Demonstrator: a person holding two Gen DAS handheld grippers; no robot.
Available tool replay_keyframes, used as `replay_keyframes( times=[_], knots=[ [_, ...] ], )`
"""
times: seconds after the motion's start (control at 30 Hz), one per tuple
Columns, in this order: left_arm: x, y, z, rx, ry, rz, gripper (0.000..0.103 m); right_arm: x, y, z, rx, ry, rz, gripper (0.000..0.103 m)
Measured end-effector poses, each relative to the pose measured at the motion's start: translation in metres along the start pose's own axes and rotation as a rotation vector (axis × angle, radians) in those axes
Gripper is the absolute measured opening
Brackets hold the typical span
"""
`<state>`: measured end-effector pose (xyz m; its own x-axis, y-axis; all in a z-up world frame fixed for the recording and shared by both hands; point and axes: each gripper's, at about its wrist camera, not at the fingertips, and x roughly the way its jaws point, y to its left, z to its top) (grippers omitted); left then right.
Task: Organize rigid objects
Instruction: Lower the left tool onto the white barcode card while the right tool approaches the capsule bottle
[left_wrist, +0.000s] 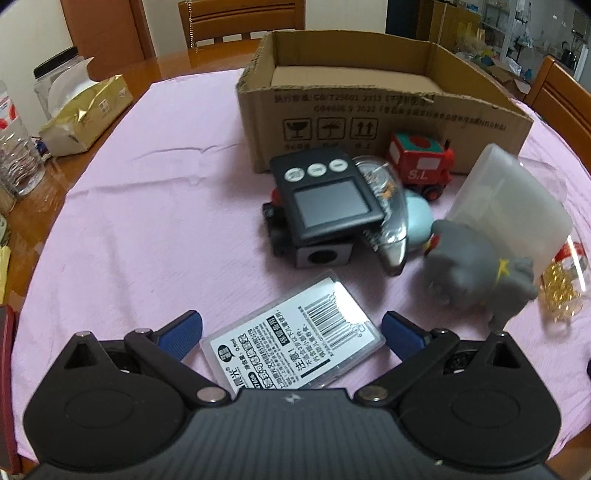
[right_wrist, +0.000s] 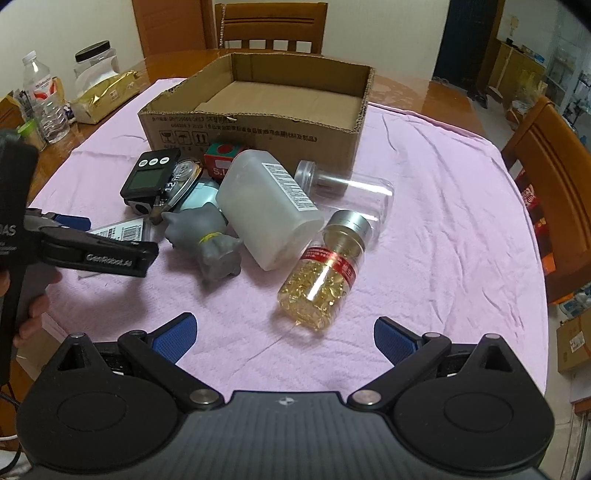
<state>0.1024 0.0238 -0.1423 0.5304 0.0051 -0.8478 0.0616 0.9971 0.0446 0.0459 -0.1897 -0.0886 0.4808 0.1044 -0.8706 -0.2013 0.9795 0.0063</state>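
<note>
We hold our left gripper (left_wrist: 291, 332) low over the pink cloth (left_wrist: 147, 206) that covers the desk (right_wrist: 424, 92), its blue-padded fingers (left_wrist: 183, 330) spread wide on either side of a flat clear plastic case (left_wrist: 295, 343) with a barcode label; the pads are not touching it. Our right gripper (right_wrist: 284, 336) hovers with its fingers (right_wrist: 173, 338) spread just as wide and nothing between them, just short of a capsule bottle (right_wrist: 321, 280) lying on its side with a silver cap.

Ahead lies the pile to sort: a black digital timer (left_wrist: 325, 195) propped on a black block, a clear computer mouse (left_wrist: 388, 218) beside it, a red toy train (left_wrist: 421, 162) close against the cardboard box (left_wrist: 369, 110), a grey dog figurine (right_wrist: 210, 240), a white plastic bottle (right_wrist: 269, 210) on its side leaning over the figurine, and a clear jar (right_wrist: 351, 192) behind it. The box stands open at the far side of the cloth, and nothing shows in the part of its inside that we can see.

At the desk's left edge stand a gold foil packet (left_wrist: 85, 118) and a water bottle (right_wrist: 44, 99).
</note>
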Motion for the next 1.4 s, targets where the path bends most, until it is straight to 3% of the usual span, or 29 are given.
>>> replay_keyframes(
  times=[0.4,0.7,1.03,1.23,1.4],
  knots=[
    [-0.014,0.034,-0.018,-0.036,0.057,0.034,0.102,0.015,0.001,0.010,-0.097,-0.004,0.033,0.103],
    [-0.031,0.039,-0.012,-0.013,0.038,0.034,0.102,0.015,-0.018,0.033,-0.145,-0.020,0.043,0.103],
    [-0.033,0.045,-0.034,-0.206,0.157,0.012,0.102,0.015,-0.019,0.034,-0.130,-0.007,0.112,0.103],
    [-0.025,0.027,-0.031,-0.293,0.140,-0.009,0.102,0.017,-0.035,0.032,-0.221,-0.002,0.174,0.103],
    [-0.014,0.013,-0.018,-0.294,0.104,0.055,0.102,0.021,-0.053,0.042,-0.295,-0.013,0.220,0.103]
  ],
)
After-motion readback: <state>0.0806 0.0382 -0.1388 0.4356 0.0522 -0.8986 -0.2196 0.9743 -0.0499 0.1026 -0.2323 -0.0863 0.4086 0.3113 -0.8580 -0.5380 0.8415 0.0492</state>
